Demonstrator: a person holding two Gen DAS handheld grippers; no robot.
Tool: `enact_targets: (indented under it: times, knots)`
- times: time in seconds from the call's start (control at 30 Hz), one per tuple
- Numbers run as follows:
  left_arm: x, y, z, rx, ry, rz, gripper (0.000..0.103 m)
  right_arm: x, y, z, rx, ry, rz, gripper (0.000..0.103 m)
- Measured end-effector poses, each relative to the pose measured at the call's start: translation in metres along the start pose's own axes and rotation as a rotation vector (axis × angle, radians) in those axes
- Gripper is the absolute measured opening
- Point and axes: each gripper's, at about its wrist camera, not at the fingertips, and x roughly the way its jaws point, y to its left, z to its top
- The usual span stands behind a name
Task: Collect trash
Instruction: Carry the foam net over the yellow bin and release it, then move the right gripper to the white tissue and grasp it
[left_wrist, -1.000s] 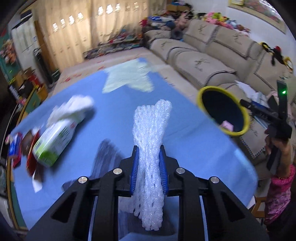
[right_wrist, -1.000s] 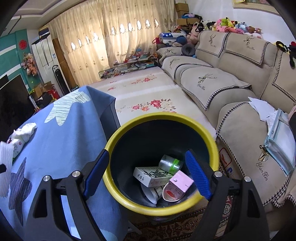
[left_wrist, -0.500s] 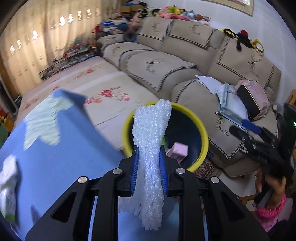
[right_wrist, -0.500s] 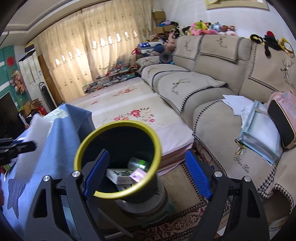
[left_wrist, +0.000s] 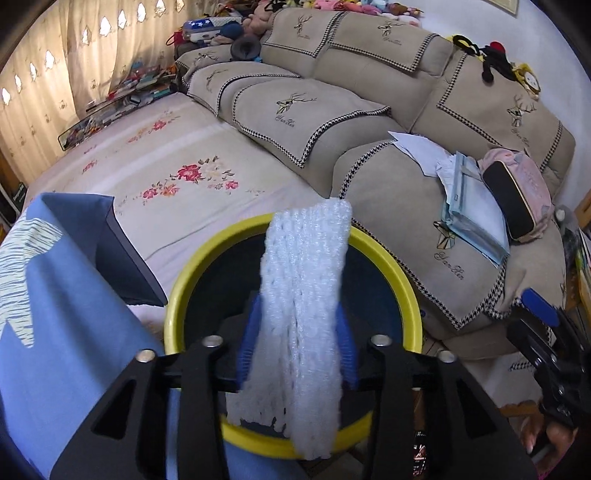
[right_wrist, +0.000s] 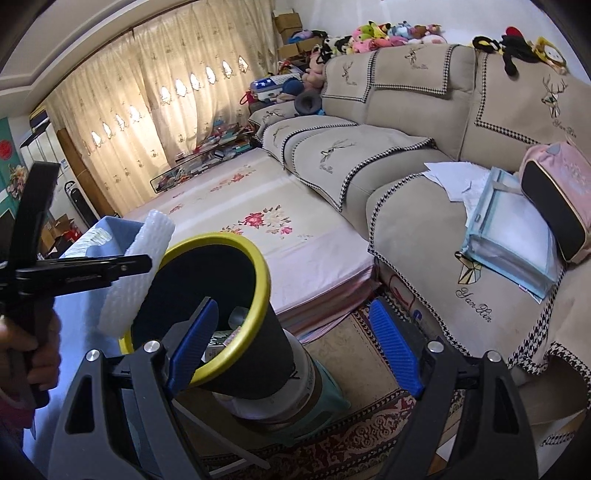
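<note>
The white foam net sleeve (left_wrist: 303, 317) hangs between the blue pads of the left gripper (left_wrist: 297, 345), directly over the mouth of the yellow-rimmed black bin (left_wrist: 391, 266), which stands on a stool just beside the edge of the blue-clothed tabletop (left_wrist: 55, 332). The left jaws have just been opening, and the sleeve sits between them, puffed out wide against the pads; whether they press on it or it merely rests there on its way out I cannot tell for sure (foam this springy fills whatever gap it is given). From the right wrist view the same sleeve (right_wrist: 138, 273) shows as a white strip drooping past the near rim of the bin (right_wrist: 258, 280), with the left gripper (right_wrist: 122, 267) reaching in from the side. The right gripper (right_wrist: 295, 347) has its jaws spread wide with nothing gripped; the bin's rim lies between its pads in the view but neither pad appears to squeeze it. Inside the bin a few pieces of rubbish (right_wrist: 225, 338) can be made out, so part of the collecting looks done. What is left, by my reading, is for this sleeve to drop fully clear of the pads into the bin, and then any further trash on the tabletop, none of which shows here.
</note>
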Motion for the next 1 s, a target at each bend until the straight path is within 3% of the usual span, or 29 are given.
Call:
enact_targets:
  times: [0.03,0.2,0.37,0.47,0.6,0.77,1.0]
  knots:
    - [0.003,0.002,0.0,-0.005,-0.007,0.009,0.063,0.0,-0.001,0.001,0.001,-0.001,-0.001,0.08]
    - [-0.002,0.007,-0.002,-0.023,-0.024,0.003,0.085,-0.004,0.003,0.001,-0.003,-0.007,0.004,0.08]
    - [-0.034,0.017,-0.012,-0.029,-0.073,0.0,0.087,-0.01,0.015,0.0,-0.021,-0.014,0.02,0.08]
    - [-0.069,0.03,-0.024,-0.06,-0.139,-0.01,0.088,-0.014,0.025,0.0,-0.038,-0.015,0.023,0.08]
    - [-0.13,0.061,-0.054,-0.108,-0.261,0.033,0.093,-0.016,0.041,0.001,-0.068,-0.015,0.03,0.081]
    - [-0.205,0.117,-0.12,-0.183,-0.399,0.141,0.098,-0.016,0.074,-0.001,-0.123,-0.008,0.058,0.082]
    - [-0.287,0.207,-0.227,-0.314,-0.51,0.304,0.098,-0.011,0.168,-0.005,-0.277,0.023,0.164,0.082]
